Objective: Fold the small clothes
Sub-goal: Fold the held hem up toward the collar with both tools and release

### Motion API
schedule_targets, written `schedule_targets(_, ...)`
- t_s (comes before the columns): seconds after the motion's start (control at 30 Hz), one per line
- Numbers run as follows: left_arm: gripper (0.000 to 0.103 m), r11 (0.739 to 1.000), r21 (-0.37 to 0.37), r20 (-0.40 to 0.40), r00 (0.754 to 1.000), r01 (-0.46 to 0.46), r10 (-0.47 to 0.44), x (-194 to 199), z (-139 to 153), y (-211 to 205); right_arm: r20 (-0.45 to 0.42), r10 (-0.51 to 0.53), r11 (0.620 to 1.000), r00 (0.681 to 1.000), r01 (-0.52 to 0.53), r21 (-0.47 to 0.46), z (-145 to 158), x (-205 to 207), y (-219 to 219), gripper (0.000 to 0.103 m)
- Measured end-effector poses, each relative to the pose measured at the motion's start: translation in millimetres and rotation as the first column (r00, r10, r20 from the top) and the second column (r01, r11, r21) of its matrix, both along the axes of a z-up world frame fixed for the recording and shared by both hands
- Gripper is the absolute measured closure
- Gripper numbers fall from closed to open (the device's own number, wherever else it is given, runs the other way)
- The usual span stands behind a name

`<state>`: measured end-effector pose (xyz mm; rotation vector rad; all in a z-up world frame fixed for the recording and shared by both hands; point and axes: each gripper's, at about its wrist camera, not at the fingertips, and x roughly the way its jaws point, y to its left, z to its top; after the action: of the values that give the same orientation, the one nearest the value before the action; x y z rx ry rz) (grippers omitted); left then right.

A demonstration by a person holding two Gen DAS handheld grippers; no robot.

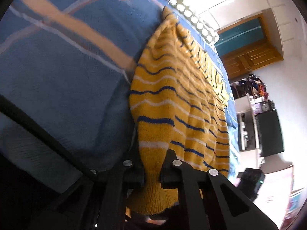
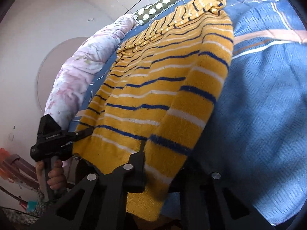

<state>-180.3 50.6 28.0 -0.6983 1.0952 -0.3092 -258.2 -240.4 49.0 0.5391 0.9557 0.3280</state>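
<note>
Two black claws clamp one fuzzy yellow knit sweater with blue and white stripes over a blue woven bedspread.

Left wrist view: the left gripper (image 1: pixel 152 174) has its jaws pinched narrow on the yellow striped sweater (image 1: pixel 172 103) at a ribbed yellow end, which bunches out behind the fingers; the rest of the garment stretches away across the blue bedspread (image 1: pixel 57 88), toward a dark cushion with white dots (image 1: pixel 193 19). A wooden door (image 1: pixel 249 53) stands in the background. Right wrist view: the right gripper (image 2: pixel 159 174) is closed tight on a striped edge of the sweater (image 2: pixel 163 80), which drapes over its fingers above the bedspread (image 2: pixel 268 105). A pink floral quilt (image 2: pixel 80 72) lies bundled beside it. At the sweater's far corner the left gripper (image 2: pixel 82 133) is seen from outside, held by a hand (image 2: pixel 52 174).
</note>
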Motion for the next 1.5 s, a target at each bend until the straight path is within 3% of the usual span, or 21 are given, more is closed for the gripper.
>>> schedule_targets(0.13,0.094,0.999,0.032,0.088,0.996,0.011,-0.013,-25,29,2,0.061,0.048,0.999,0.997,-0.049,0.012,28,-33,-2,0.094)
schedule_targets(0.27,0.094,0.997,0.067,0.092,0.995,0.039,-0.045,-42,27,-7,0.07,0.032,0.999,0.997,-0.034,0.033,31,-62,-10,0.094)
schedule_targets(0.4,0.094,0.996,0.078,0.067,0.997,0.042,-0.047,-31,24,-5,0.029,0.039,0.999,0.999,-0.04,0.016,21,-57,-10,0.094)
schedule_targets(0.57,0.094,0.991,0.119,0.13,0.989,0.061,-0.077,-11,49,-7,0.089,0.096,0.992,0.991,-0.088,-0.096,47,-41,-2,0.094)
schedule_targets(0.8,0.094,0.979,0.2,0.221,0.971,0.051,-0.096,72,98,-34,0.218,0.066,0.975,0.974,-0.017,-0.221,98,26,-9,0.094)
schedule_targets(1.07,0.094,0.963,0.27,0.188,0.981,-0.004,-0.049,204,125,-63,0.25,0.036,0.939,0.968,0.053,-0.34,142,147,-14,0.094)
schedule_targets(1.17,0.094,0.936,0.351,0.157,0.985,0.008,-0.067,253,120,-81,0.22,0.003,0.927,0.976,0.08,-0.367,135,195,-21,0.094)
schedule_targets(1.33,0.088,0.899,0.428,0.071,0.987,0.097,-0.141,307,94,-102,0.119,-0.054,0.941,0.991,0.091,-0.327,105,258,-42,0.091)
schedule_targets(1.43,0.077,0.924,0.368,0.094,0.985,0.101,-0.145,321,89,-95,0.032,-0.114,0.959,0.993,0.119,-0.259,80,291,-65,0.082)
schedule_targets(1.5,0.058,0.949,0.307,0.131,0.985,0.065,-0.11,323,92,-84,-0.013,-0.158,0.965,0.987,0.152,-0.216,62,307,-81,0.077)
